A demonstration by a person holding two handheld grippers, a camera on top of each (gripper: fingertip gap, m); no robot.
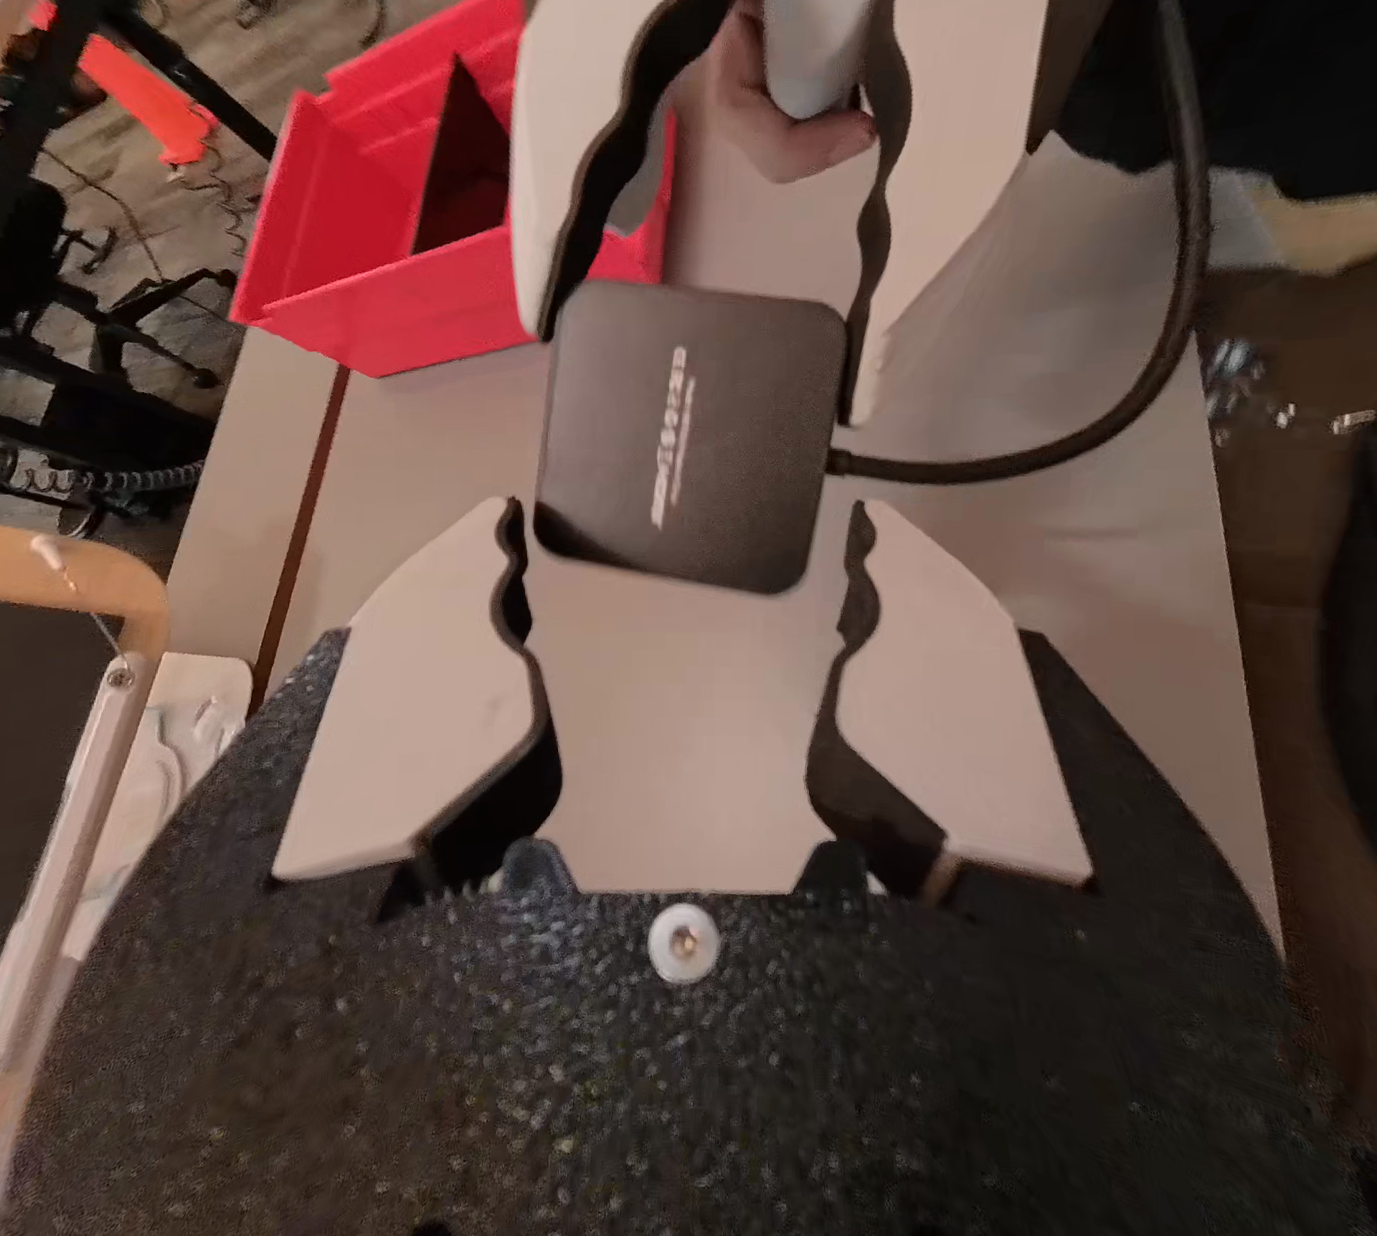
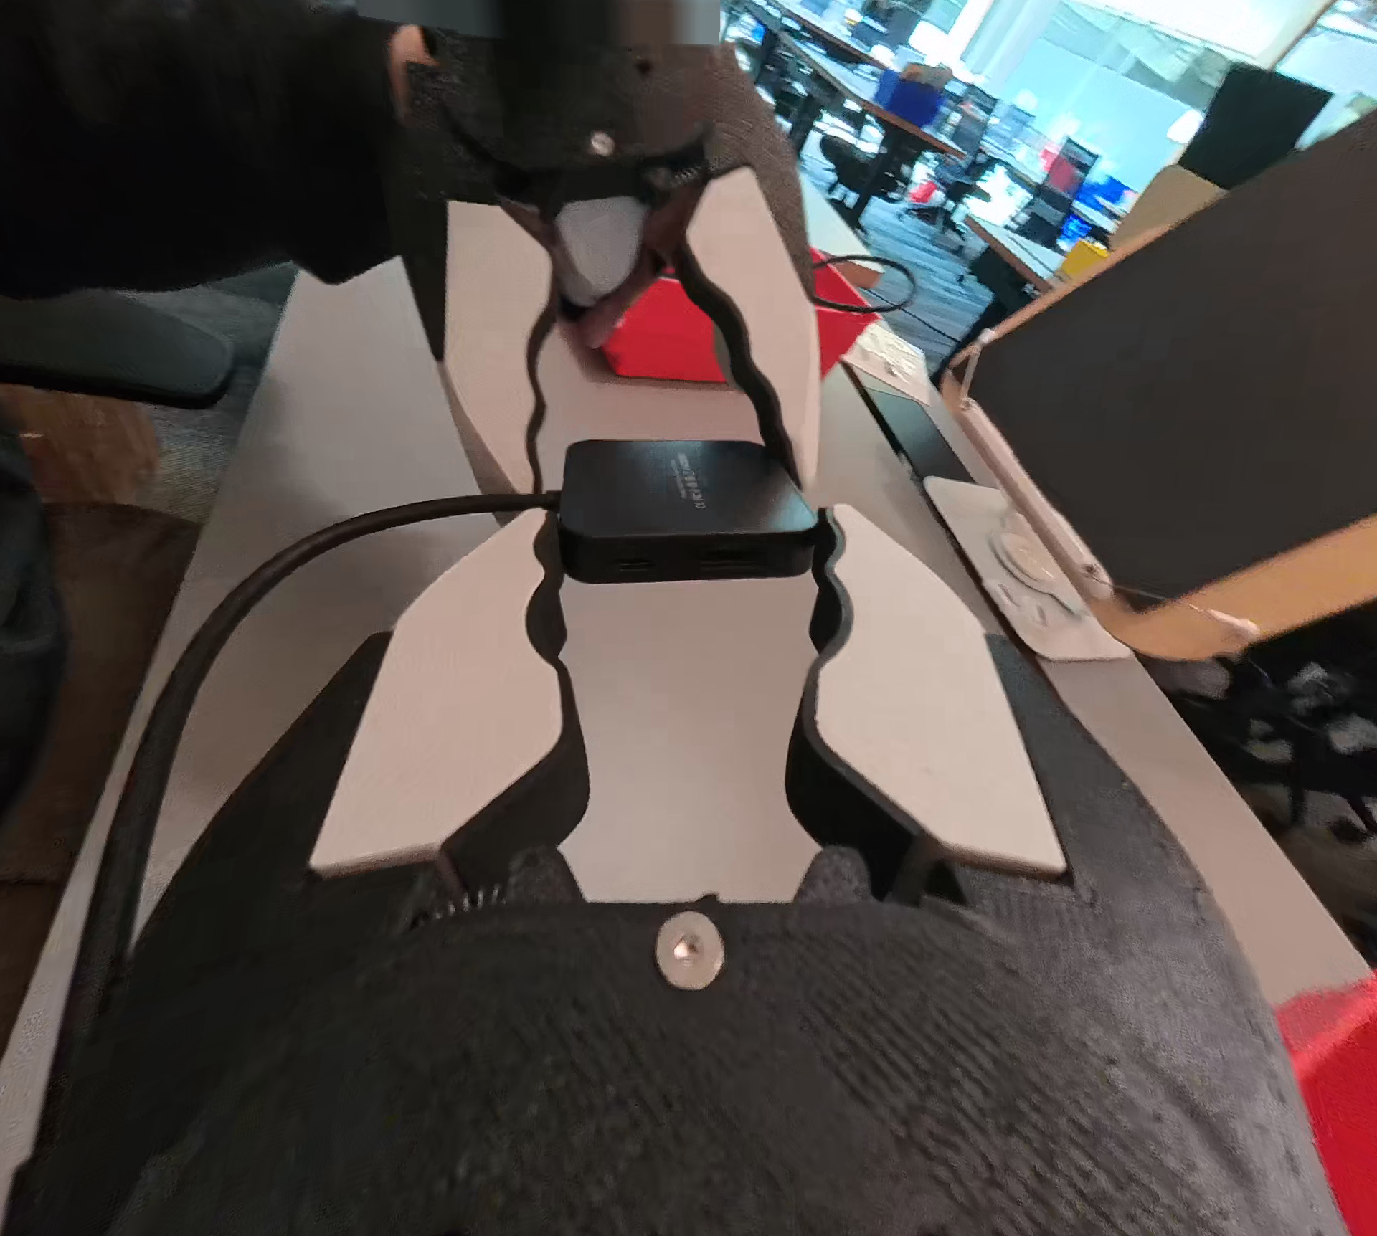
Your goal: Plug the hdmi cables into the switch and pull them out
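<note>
Left gripper (image 1: 682,515) and right gripper (image 2: 689,530) both agape, empty, flanking switch (image 1: 689,437)

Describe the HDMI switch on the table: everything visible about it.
The HDMI switch is a small matte black square box with rounded corners and pale print on top, lying flat on the pale table. Two empty port slots show on its near side in the right wrist view. A black cable joins one side. Both open grippers flank it without gripping.

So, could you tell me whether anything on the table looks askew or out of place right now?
Only slightly: the black switch sits rotated on the table, not square to its edge, with one cable attached at its side. Its two front ports look empty. Nothing appears spilled or damaged.
</note>
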